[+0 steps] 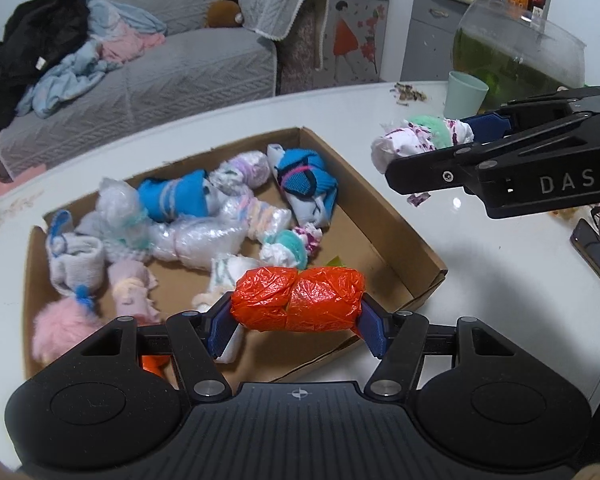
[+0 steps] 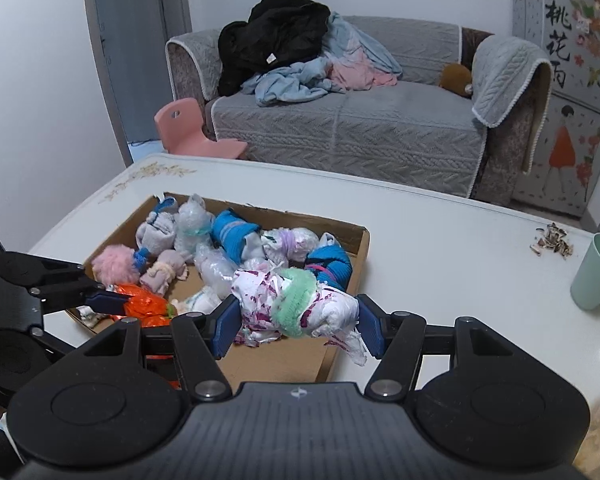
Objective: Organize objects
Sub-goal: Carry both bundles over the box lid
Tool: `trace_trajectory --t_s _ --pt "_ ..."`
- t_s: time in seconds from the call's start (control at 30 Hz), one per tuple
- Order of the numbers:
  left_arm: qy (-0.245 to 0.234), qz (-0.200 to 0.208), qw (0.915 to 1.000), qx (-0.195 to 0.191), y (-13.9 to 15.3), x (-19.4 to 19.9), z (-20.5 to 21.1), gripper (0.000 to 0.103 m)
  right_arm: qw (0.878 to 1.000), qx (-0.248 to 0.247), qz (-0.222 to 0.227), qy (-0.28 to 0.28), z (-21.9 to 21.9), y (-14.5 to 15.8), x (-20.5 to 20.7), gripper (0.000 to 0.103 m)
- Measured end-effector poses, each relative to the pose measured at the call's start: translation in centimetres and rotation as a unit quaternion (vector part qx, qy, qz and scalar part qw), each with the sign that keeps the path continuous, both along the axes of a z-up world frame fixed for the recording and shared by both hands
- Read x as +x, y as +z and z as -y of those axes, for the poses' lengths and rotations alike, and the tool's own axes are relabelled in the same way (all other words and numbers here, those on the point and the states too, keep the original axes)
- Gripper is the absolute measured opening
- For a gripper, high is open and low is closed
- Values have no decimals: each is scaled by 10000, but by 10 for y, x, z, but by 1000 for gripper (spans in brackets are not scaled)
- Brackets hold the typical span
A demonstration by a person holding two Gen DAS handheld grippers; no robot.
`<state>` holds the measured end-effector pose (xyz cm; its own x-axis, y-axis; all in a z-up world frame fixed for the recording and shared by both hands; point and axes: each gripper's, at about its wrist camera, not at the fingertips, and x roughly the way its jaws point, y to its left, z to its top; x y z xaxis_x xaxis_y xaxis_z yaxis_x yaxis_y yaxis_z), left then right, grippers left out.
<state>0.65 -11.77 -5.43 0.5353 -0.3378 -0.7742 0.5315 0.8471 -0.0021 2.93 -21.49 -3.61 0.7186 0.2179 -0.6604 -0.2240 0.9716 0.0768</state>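
A shallow cardboard box (image 1: 400, 236) (image 2: 362, 240) on the white table holds several rolled socks and bundles. My left gripper (image 1: 298, 330) is shut on an orange plastic-wrapped bundle (image 1: 300, 298), held over the box's near edge; the bundle also shows in the right wrist view (image 2: 144, 304). My right gripper (image 2: 298, 326) is shut on a white and purple bundle with a green band (image 2: 296, 300), held over the box's near right corner. In the left wrist view the right gripper (image 1: 460, 136) and its bundle (image 1: 416, 140) hover right of the box.
A mint cup (image 1: 464, 94) (image 2: 594, 272) and a glass bowl of green liquid (image 1: 516, 56) stand at the table's far right, with seed shells (image 2: 554, 240) nearby. A phone (image 1: 594, 248) lies at the right edge. A grey sofa (image 2: 360, 128) with clothes is behind.
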Motion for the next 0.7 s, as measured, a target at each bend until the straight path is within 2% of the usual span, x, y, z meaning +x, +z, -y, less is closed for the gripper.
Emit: trace_trajectory --t_s 0.37,0.57,0.7 --pt "-11 -268 9995 -169 -22 12 4 68 9998 -78 -105 158 -4 -7 4 57" --pt "80 -376 9993 0 -33 22 -6 68 9993 -188 -187 257 -6 -10 9 57" --pt "-141 -266 9993 216 -37 22 -8 68 9984 -294 -212 444 -10 -12 12 57"
